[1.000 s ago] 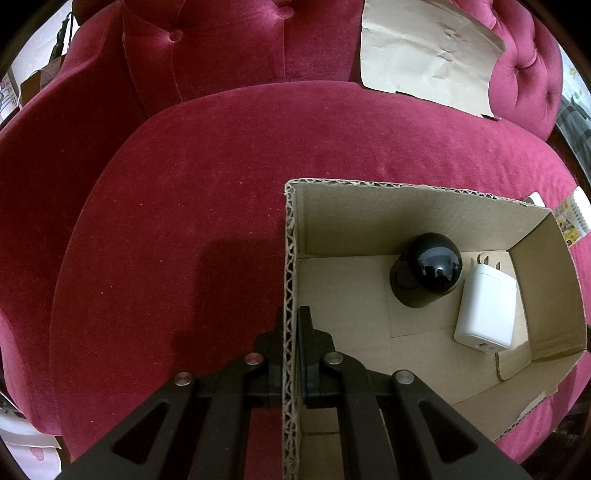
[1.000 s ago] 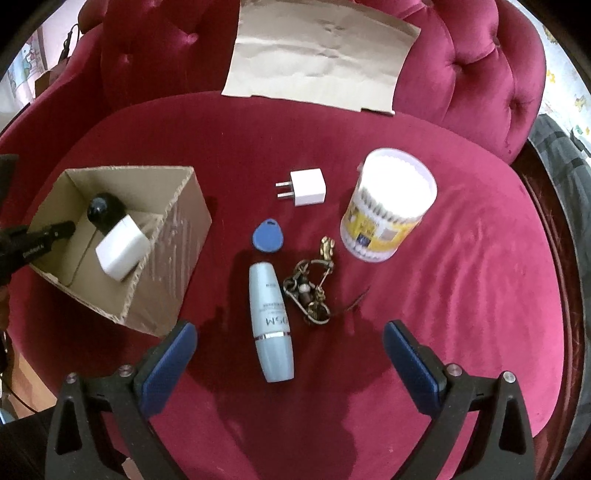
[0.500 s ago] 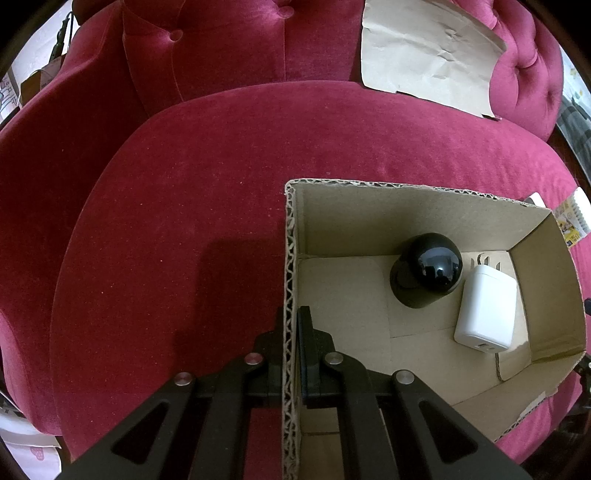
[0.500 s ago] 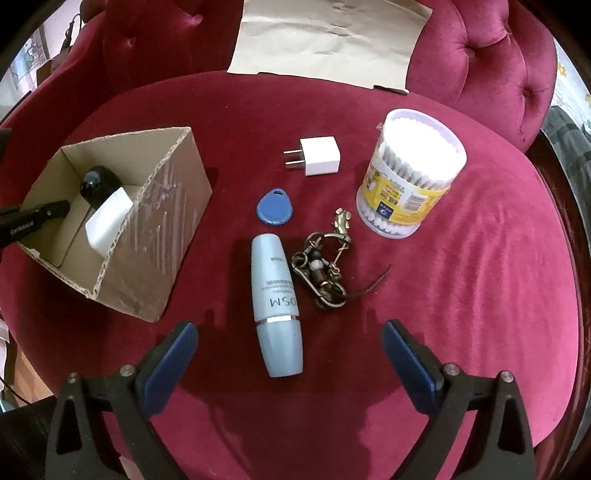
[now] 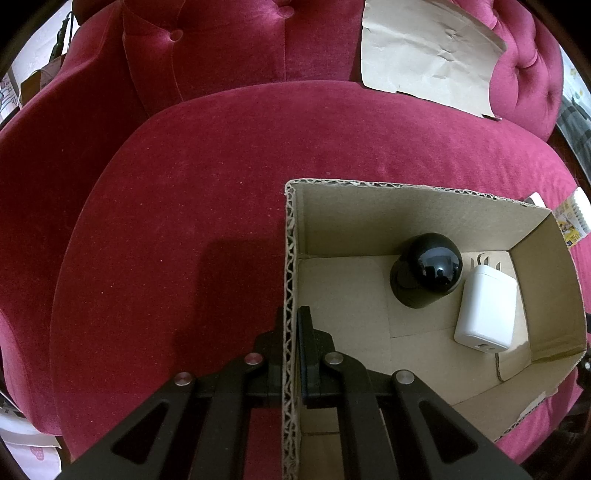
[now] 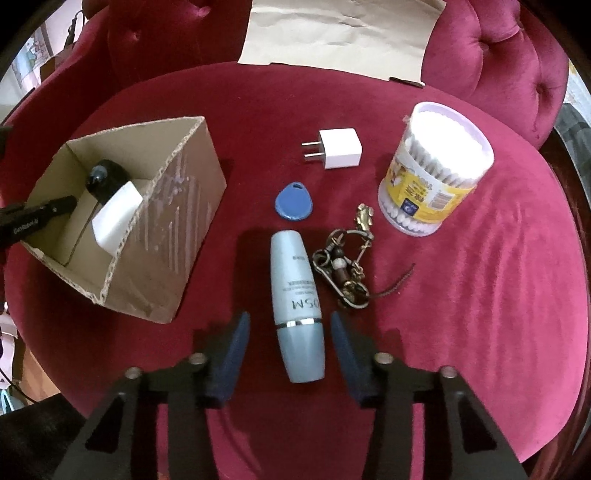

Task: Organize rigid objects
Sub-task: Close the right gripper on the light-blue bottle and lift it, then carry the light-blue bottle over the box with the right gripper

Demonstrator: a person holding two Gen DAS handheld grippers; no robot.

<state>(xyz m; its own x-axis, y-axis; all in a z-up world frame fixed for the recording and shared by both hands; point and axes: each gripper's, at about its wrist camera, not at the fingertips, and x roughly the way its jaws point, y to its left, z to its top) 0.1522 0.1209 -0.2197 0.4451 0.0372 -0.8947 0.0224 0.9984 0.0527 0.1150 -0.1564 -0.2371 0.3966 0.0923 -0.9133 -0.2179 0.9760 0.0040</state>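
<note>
Cardboard box (image 6: 177,236): sits open-topped on the left of the red velvet seat (image 6: 480,295), its near-left wall clamped by the left gripper (image 5: 293,325).
Box contents: a black round-headed device (image 5: 428,275) at the far side, a large white adapter (image 5: 485,310) touching it on the right.
Left gripper: jaws clenched on the box's corrugated wall, one finger inside, one outside.
Right gripper (image 6: 290,332): jaws have just been closing; the pale blue bottle (image 6: 295,306) lies between the blue pads, gaps showing on both sides.
Cotton swab tub (image 6: 432,170): upright at far right, packed full of swabs.
Loose on seat: small white plug (image 6: 338,149), blue key fob (image 6: 293,203), brass keychain (image 6: 345,266) just right of the bottle.
Backrest: a sheet of brown paper (image 6: 340,33).
</note>
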